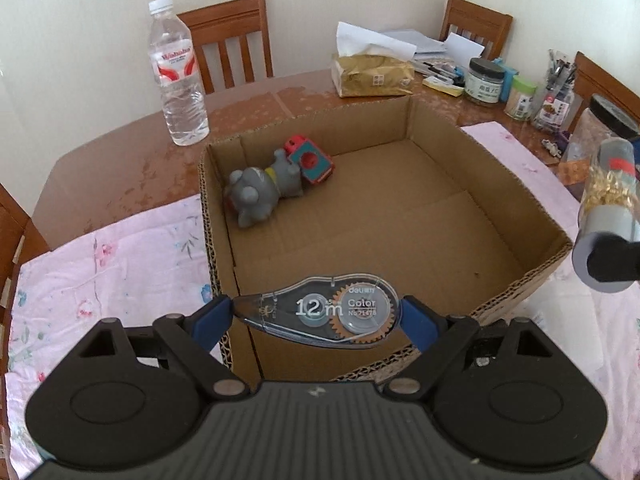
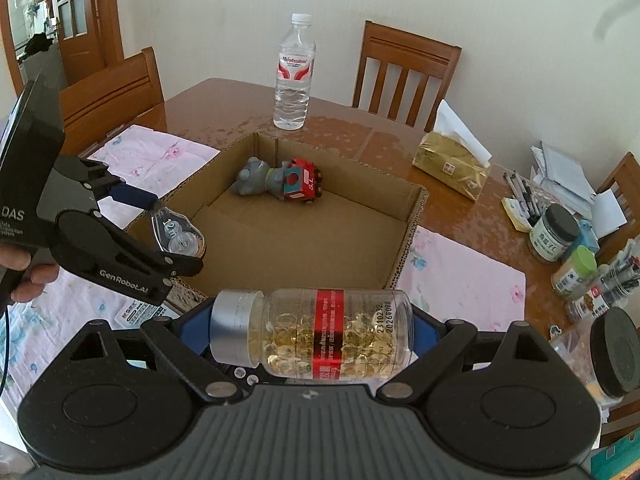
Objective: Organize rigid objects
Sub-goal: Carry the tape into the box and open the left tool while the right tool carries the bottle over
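- Hanging just over the near rim of the cardboard box [image 1: 440, 132], the left gripper [image 1: 318, 312] had its blue fingers [image 1: 212, 316] clamped end to end on a clear correction tape dispenser [image 1: 320, 312], whose long axis ran crosswise between them, pointed tip to the left.
- The right gripper [image 2: 312, 336] sat a little short of the same near wall, its fingers closed on a capsule bottle [image 2: 316, 334]: one at the silver cap on the left, the other at the base on the right, so the bottle lay sideways.
- Both loads were parallel to the box's near edge; the open floor of the box lay straight ahead and below each one.
- A grey toy animal [image 1: 260, 192] and a red and teal toy car [image 1: 310, 160] lay touching in the far left corner, leaving the rest of the floor bare.
- By my judgement the left gripper was nearer to a drop, being already over the rim, while the right needed to travel forward past the wall first.
- Seen from the right wrist, the left gripper [image 2: 180, 232] was to the left of the bottle and apart from it.
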{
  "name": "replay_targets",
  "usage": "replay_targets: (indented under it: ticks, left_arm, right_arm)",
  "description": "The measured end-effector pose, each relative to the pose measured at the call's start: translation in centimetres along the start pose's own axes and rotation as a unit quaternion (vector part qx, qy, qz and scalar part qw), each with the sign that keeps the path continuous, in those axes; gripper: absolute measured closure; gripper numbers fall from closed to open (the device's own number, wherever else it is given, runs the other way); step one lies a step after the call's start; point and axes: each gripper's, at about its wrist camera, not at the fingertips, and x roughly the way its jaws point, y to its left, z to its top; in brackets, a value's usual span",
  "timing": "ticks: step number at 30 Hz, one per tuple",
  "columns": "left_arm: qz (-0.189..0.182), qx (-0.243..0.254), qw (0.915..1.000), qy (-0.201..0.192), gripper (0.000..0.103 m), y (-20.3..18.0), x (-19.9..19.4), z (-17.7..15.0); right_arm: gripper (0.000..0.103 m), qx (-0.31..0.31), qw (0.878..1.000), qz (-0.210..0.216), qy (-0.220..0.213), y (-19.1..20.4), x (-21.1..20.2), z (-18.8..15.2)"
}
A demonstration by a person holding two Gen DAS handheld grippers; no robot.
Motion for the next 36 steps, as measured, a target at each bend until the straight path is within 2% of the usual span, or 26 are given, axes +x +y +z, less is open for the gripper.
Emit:
replay_targets:
  ticks: [8, 14, 18, 30, 36]
  left_arm:
    - [0.019, -0.012, 0.9994, -0.025, 0.006, 0.6, -1.3, 0.4]
    - [0.034, -0.043, 0.9973, -0.049, 0.002, 1.3, -4.4, -0.3]
    - [0.058, -0.051, 0.9951, -0.063, 0.001, 1.7, -6.1, -1.3]
    - [0.097, -0.115, 0.9876, -0.045, 0.001, 4.3, -7.2, -5.3]
    - [0.113, -0.126, 0.9848, -0.039, 0.001, 4.9, -7.7, -6.3]
  right_arm:
    - [0.007, -0.006, 1.0, 0.004, 0.0, -0.2, 0.9, 1.1]
    - [0.007, -0.01, 1.0, 0.006, -0.002, -0.6, 2.2, 2.5]
    - [0.007, -0.007, 1.0, 0.007, -0.003, -1.0, 3.5, 3.9]
    - [0.007, 0.011, 1.0, -0.016, 0.011, -2.5, 9.5, 8.5]
    - [0.007, 0.031, 0.999, -0.037, 0.018, -3.5, 12.2, 10.5]
